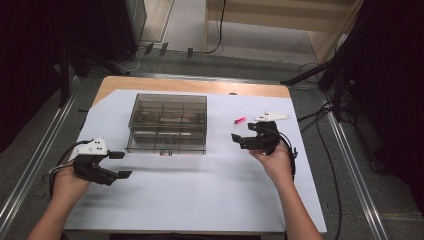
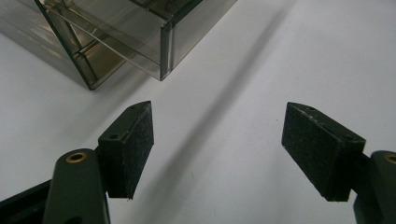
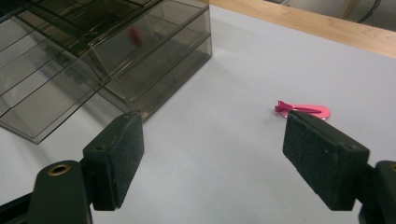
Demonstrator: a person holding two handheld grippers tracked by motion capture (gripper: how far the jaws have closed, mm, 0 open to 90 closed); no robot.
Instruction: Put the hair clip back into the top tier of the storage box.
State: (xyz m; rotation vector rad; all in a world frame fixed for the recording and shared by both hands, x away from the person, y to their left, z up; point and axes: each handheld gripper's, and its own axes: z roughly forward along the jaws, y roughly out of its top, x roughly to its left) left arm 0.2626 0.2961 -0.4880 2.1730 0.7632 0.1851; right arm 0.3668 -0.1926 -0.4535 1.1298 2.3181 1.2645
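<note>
While the small pink clip [image 3: 306, 110] is lying flat on the white surface [image 1: 200, 195] at two o'clock from the smoky compartment box [image 1: 167, 124], looking light, thin and slippery, the right gripper [image 1: 243, 138] is hovering spread beside it, likely needing an edge pinch.

The high view is dim at its left and right edges, where the room falls to black, while the white sheet [image 1: 200, 195] is evenly lit from above. It looks soft and slightly grainy. In the left gripper view a long soft shadow runs across the sheet. The smoky box [image 3: 93, 60] carries faint reflections. Nearby pads [image 2: 135, 149] look sharp; the far background blurs.
</note>
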